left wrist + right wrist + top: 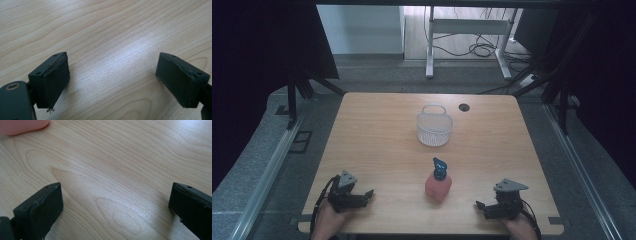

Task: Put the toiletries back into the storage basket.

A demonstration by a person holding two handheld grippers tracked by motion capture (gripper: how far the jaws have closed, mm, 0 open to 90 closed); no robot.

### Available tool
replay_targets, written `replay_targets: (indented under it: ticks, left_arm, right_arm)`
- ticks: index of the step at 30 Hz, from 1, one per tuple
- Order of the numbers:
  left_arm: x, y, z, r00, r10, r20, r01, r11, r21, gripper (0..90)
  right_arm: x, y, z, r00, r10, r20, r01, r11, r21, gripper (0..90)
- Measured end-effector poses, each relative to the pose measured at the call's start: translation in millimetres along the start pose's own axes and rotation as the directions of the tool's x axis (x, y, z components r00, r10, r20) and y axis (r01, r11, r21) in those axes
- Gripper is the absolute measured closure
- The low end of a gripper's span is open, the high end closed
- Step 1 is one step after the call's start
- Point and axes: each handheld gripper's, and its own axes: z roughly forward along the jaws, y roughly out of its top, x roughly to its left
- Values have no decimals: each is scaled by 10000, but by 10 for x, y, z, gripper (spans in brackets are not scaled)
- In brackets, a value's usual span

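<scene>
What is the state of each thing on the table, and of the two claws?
Pink plastic bottle with blue pump top: upright, top on, nothing touching it.
White perforated plastic basket: upright, handle tipped toward the far side, looks empty.
Left claw: jaws wide apart, bare wood between them, low over the table.
Right claw: jaws wide apart, holding nothing, low over the table.
Light wooden table: round cable hole at the far edge.

We are holding the left gripper [368, 194] low at our left side and the right gripper [480, 205] low at our right, well apart, both with jaws standing wide apart and gripping nothing.
</scene>
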Motion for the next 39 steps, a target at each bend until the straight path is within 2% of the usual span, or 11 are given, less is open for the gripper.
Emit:
replay_targets:
  ticks: [10, 17, 21, 28, 39]
  left_arm:
    - [0, 0, 0, 10000, 5, 5, -5, 10000, -2, 114]
    - [0, 0, 0, 10000, 8, 5, -8, 10000, 0, 114]
    - [0, 0, 0, 10000, 7, 6, -7, 10000, -1, 114]
    - [0, 0, 0, 10000, 8, 6, -8, 10000, 0, 114]
    - [0, 0, 0, 10000, 8, 7, -8, 10000, -2, 114]
  right_arm:
    - [21, 16, -15, 9999, 14, -128, -14, 10000, 43, 0]
    - [79, 68, -62, 9994, -279, -196, 276, 9994, -185, 0]
    - [110, 91, -76, 9985, -456, -296, 453, 9989, -92, 0]
    - [141, 113, -89, 9973, -479, -560, 476, 9988, -57, 0]
    - [177, 180, -124, 9935, -800, -805, 766, 9961, -438, 0]
